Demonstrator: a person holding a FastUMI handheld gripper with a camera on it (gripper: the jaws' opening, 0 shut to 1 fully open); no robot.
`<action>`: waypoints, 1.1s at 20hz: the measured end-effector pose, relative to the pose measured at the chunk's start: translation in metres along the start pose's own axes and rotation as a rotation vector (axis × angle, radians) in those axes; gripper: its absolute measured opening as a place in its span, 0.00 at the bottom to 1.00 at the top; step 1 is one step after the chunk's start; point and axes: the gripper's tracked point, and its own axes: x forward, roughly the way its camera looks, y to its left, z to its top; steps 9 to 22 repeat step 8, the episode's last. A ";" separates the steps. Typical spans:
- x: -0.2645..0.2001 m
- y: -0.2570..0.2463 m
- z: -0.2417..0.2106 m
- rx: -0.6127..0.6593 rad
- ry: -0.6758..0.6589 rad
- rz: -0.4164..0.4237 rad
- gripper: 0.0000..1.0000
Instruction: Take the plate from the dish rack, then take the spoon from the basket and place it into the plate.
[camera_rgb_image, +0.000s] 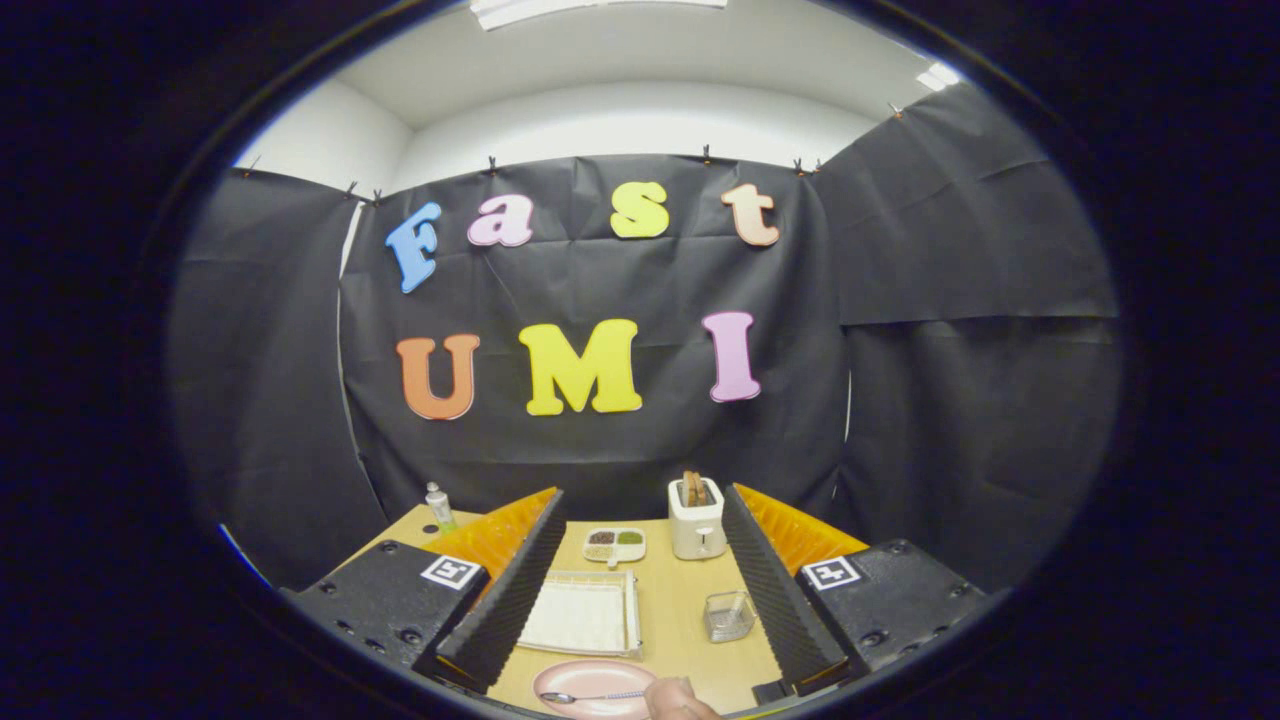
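The plate (597, 687), pink and round, lies flat on the wooden table (675, 610) close in between the two fingers of the tool (640, 590), and the spoon (592, 696) rests across it with its bowl toward the left and its handle running right. Starting from the far left of the table, a small bottle with a green base (439, 506) stands upright near the back corner, beyond the left finger. The left finger (505, 590), black and ribbed with an orange outer side, angles forward next. Just inside it, a pale rectangular dish rack (584, 613) sits flat on the table, beyond the plate. Behind the rack is a small divided tray (614, 545) with dark, pale and green contents in its compartments. To the right of that tray stands a cream toaster (697, 521) with brown slices sticking up out of its slots. Nearer and a little to the right, a clear basket (728, 615) sits just inside the right finger (775, 590). Close by, a person's hand (678, 700) is at the right edge of the plate, at the end of the spoon's handle. The tool's fingers stand wide apart and grip nothing.
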 end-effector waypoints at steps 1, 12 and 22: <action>-0.001 0.002 0.003 0.003 -0.003 0.009 1.00; -0.007 -0.018 0.010 -0.005 -0.001 -0.024 1.00; -0.007 -0.018 0.010 -0.005 -0.001 -0.024 1.00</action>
